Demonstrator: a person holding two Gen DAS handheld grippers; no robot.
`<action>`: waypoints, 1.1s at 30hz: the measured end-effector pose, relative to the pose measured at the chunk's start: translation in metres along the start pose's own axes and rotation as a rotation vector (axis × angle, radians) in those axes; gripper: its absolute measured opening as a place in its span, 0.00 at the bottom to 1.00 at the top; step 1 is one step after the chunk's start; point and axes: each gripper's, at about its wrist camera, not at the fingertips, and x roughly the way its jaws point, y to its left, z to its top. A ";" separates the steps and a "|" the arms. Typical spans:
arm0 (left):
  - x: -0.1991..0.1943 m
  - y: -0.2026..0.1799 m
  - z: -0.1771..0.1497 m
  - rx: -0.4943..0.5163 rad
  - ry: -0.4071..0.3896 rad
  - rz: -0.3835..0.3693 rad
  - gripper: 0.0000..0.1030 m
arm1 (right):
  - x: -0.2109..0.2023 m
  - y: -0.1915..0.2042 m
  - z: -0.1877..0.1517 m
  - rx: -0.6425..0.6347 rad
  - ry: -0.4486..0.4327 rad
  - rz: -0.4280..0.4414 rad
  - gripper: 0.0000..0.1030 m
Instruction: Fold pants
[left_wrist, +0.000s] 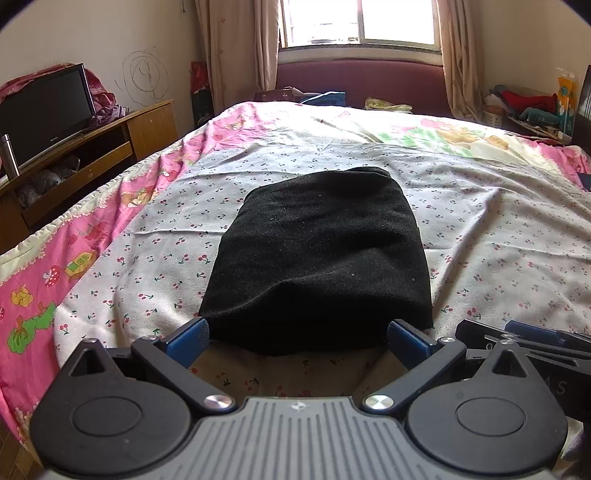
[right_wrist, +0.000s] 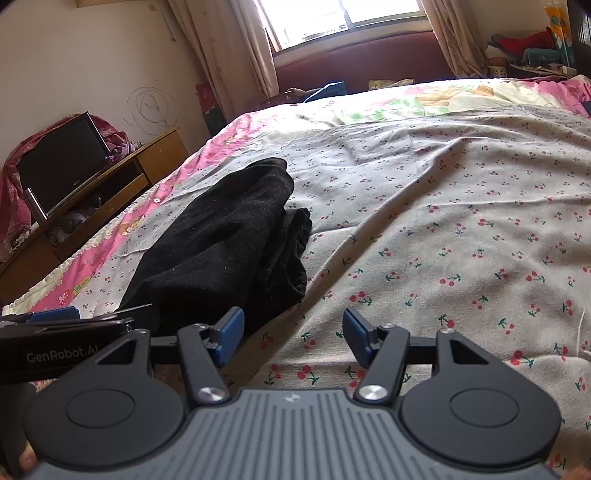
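Note:
The black pants (left_wrist: 317, 258) lie folded into a thick rectangle on the cherry-print sheet (left_wrist: 498, 236). My left gripper (left_wrist: 297, 338) is open, its blue fingers on either side of the bundle's near edge, holding nothing. In the right wrist view the pants (right_wrist: 221, 247) lie to the left, layers showing at their right side. My right gripper (right_wrist: 293, 332) is open and empty over the sheet (right_wrist: 443, 221), just right of the pants' near corner. The right gripper (left_wrist: 532, 338) shows at the left view's right edge; the left gripper (right_wrist: 55, 325) shows at the right view's left edge.
A wooden TV stand (left_wrist: 110, 147) with a television (left_wrist: 44, 110) and a metal flask (left_wrist: 9, 155) stands left of the bed. A pink cartoon quilt (left_wrist: 55, 258) borders the sheet. A window (left_wrist: 358, 22) with curtains and a maroon headboard (left_wrist: 354, 83) are at the far end. Clutter (left_wrist: 528, 107) sits far right.

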 end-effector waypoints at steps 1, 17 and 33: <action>0.000 0.000 0.000 -0.001 0.000 0.000 1.00 | 0.000 0.000 0.000 0.000 0.000 0.000 0.59; 0.001 0.001 -0.001 -0.003 0.002 -0.003 1.00 | 0.001 0.000 0.000 0.003 0.005 0.001 0.59; 0.000 -0.001 -0.001 -0.010 0.005 -0.010 1.00 | 0.003 -0.001 -0.001 0.003 0.017 0.001 0.59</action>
